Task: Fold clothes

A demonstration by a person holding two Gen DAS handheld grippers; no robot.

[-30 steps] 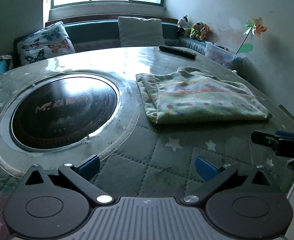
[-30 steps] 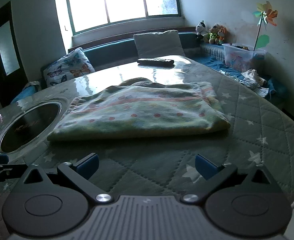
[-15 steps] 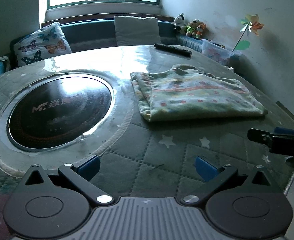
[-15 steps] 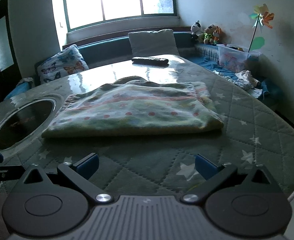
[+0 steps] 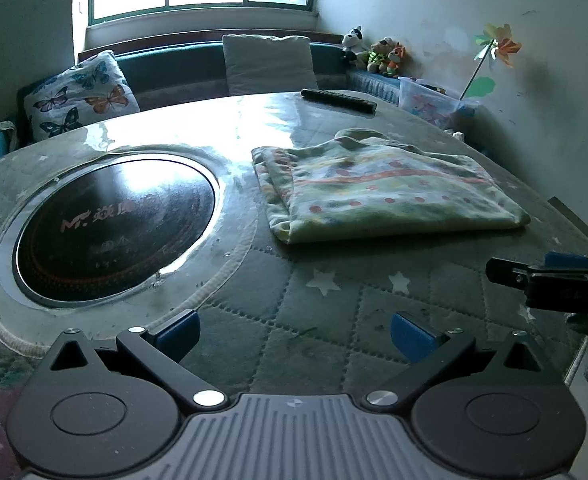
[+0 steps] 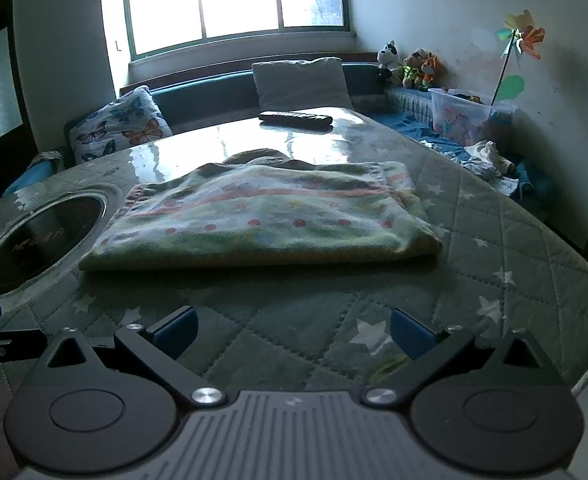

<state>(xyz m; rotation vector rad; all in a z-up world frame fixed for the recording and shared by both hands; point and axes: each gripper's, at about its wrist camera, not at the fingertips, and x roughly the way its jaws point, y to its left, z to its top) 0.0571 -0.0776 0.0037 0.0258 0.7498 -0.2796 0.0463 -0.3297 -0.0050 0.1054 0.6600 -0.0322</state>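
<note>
A pale green garment with red dots and orange stripes (image 5: 385,192) (image 6: 262,220) lies folded flat on the quilted table cover. My left gripper (image 5: 294,334) is open, near the table's front edge, well short of the garment and left of it. My right gripper (image 6: 292,332) is open too, a short way in front of the garment's folded near edge. Nothing sits between either pair of blue fingertips. The right gripper's side shows at the right edge of the left wrist view (image 5: 549,280).
A round black induction hob (image 5: 114,224) (image 6: 42,240) is set into the table left of the garment. A black remote (image 5: 337,100) (image 6: 295,118) lies at the far edge. Cushions (image 6: 299,82), soft toys (image 6: 409,66) and a plastic box (image 6: 469,116) line the bench behind.
Both grippers have drawn back a little from the garment toward the table's front edge. The garment has not moved, and both grippers stay open.
</note>
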